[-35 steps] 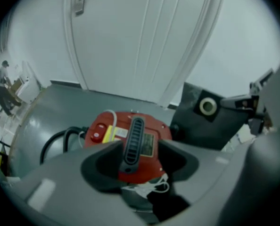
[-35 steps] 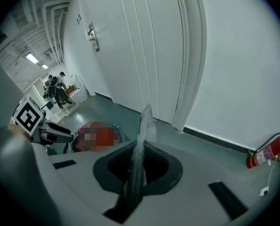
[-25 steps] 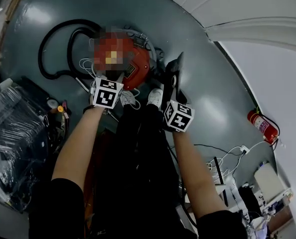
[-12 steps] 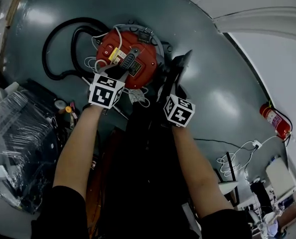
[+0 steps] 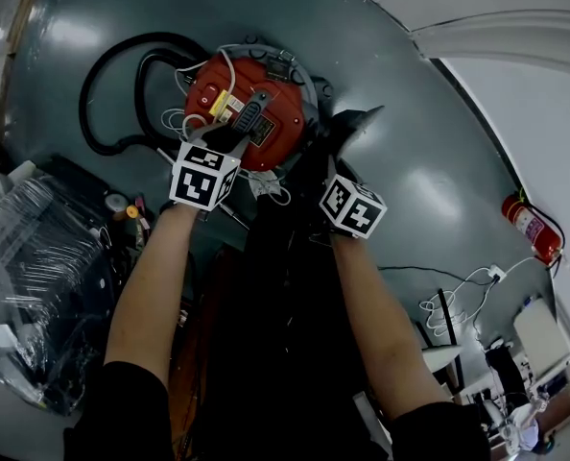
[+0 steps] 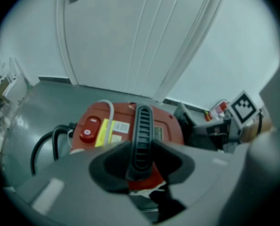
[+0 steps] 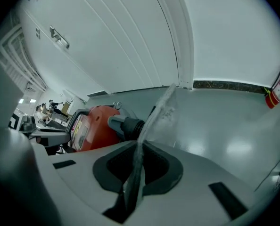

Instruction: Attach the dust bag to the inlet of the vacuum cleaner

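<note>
Dust bag (image 5: 350, 123) rolled flatter since earlier frame, now held just beside vacuum cleaner (image 5: 229, 89), not yet on inlet (image 7: 125, 126). Bag clamped edge-on in right tool (image 7: 136, 171). Carry handle (image 6: 142, 135) grasped by left tool (image 6: 141, 173), jaws lately tightened. Risks judged: thin bag edge slipped from jaws when pushed; bag opening misaligned with inlet; vacuum cleaner shifted across floor (image 5: 429, 171) if handle grip is loosened.
</note>
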